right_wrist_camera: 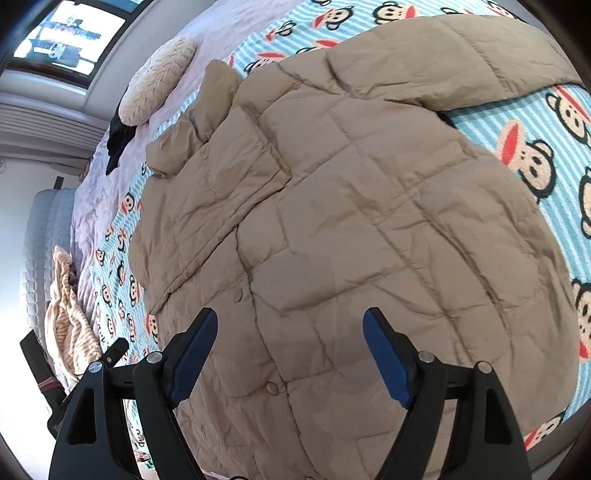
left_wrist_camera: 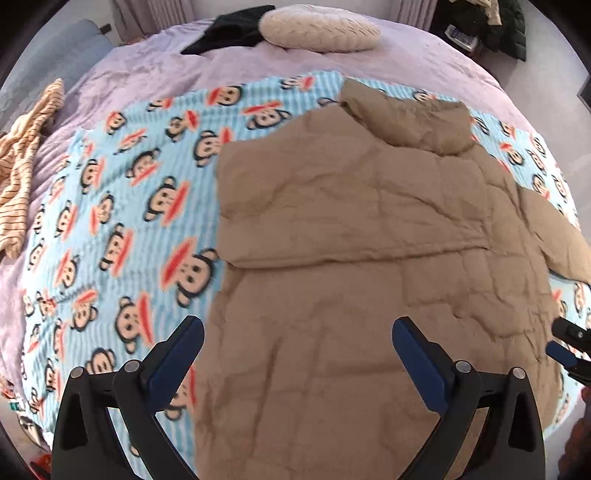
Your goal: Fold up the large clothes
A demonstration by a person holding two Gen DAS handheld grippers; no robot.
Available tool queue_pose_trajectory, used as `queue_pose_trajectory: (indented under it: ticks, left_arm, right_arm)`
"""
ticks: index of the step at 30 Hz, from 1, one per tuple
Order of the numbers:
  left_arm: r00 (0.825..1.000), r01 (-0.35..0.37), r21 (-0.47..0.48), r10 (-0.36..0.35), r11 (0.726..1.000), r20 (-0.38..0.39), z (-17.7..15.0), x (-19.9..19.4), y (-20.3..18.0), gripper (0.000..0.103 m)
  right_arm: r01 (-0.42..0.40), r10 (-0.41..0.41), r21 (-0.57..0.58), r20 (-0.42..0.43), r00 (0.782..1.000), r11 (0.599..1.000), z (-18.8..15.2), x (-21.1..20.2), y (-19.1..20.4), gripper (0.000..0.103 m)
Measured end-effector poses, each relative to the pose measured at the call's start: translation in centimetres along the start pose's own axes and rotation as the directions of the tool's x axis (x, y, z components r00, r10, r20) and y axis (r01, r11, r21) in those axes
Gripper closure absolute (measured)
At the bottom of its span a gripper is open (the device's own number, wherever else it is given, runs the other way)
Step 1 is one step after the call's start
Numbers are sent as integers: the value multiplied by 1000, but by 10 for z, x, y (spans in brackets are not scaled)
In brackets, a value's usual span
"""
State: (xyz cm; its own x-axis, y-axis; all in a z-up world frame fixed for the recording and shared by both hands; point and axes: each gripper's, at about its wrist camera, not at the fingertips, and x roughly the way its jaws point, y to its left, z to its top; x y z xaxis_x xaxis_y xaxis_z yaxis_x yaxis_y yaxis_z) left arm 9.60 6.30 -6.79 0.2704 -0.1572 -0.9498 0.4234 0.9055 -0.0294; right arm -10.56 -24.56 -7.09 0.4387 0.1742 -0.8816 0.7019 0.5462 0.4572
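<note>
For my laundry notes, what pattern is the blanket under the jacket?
Light blue stripes with cartoon monkey faces, clearest from the left wrist.

Your jacket [right_wrist_camera: 369,221] hem runs off the right-wrist frame's bottom; its sleeve [left_wrist_camera: 561,240] is cut at the left-wrist frame's right edge. Monkey blanket [left_wrist_camera: 122,221] blurred.

We see soft, even daylight, a bright window [right_wrist_camera: 66,33] glaring top left in our right view, faint shadows in jacket [right_wrist_camera: 351,221] creases, slight motion blur on the monkey-print blanket [left_wrist_camera: 129,206], heavy fisheye bending, dark vignetted corners
</note>
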Motion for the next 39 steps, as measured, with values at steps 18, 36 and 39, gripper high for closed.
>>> queue_pose_trajectory:
  ticks: [18,36,39]
  left_arm:
    - [997,60,196,-47,979,-69,7,21,-125,1]
    - [994,90,261,-69,961,-88,19,45,-195,1]
    - [993,95,262,-73,960,-93,18,47,-203,1]
  right_arm:
    - [-3,-8,148,72,997,989,38,-17,-101,0]
    - [-123,7,459,247,969,880,120,-62,-250,0]
    - [-187,37,479,305,952,858,133,-70,-265,0]
